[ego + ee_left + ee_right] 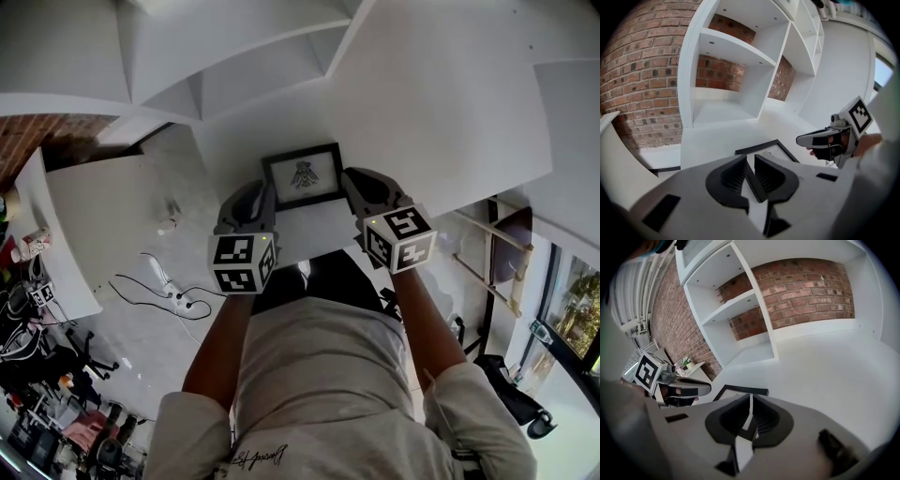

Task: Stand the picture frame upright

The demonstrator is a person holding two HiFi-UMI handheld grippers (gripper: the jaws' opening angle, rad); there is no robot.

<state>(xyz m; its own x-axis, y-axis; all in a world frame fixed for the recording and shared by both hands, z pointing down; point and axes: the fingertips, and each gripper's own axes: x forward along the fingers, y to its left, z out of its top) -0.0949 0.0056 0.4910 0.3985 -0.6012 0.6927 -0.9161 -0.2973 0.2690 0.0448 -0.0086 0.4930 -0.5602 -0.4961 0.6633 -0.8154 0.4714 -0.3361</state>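
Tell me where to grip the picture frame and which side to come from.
Take the picture frame by its thin black side rails, near the front corners, coming from the open front of the shelf. Its face shows from above, and the rails are narrow enough for jaws. The left gripper stands open around one rail; the right gripper is shut on the other.

In the centre of the head view, the black-rimmed rectangular picture frame (pixel 302 175) shows a white sheet with a small dark figure, on a plain white counter (pixel 450 103). The grey left tool (pixel 265 190) and grey right tool (pixel 351 180) bear black-and-white square markers. A red-brown brick wall (pixel 28 141) fills the upper left.
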